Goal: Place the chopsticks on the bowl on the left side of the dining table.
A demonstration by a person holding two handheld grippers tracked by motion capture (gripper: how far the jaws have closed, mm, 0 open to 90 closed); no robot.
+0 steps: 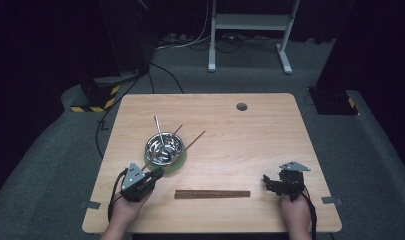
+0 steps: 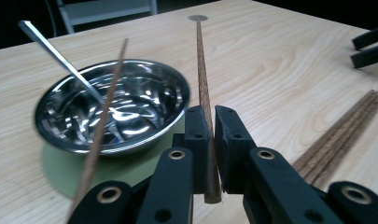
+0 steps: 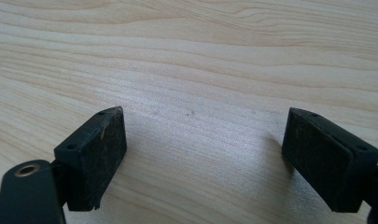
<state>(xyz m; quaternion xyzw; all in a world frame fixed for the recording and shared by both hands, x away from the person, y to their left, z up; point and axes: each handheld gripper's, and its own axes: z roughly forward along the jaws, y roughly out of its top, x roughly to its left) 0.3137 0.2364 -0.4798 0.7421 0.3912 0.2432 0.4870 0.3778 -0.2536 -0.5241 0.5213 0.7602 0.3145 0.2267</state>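
Chopstick sits clamped in the left gripper, just at five o'clock of the steel bowl (carry step, I judge); next needs a steady placement. Right gripper idles, jaws apart.

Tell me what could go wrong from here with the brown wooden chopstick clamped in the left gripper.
The left gripper pinches the brown wooden chopstick near its end, so the long free length might pivot or slip. A second brown chopstick lies loose across the shiny steel bowl; a swing could knock it off, or jostle the metal spoon inside.
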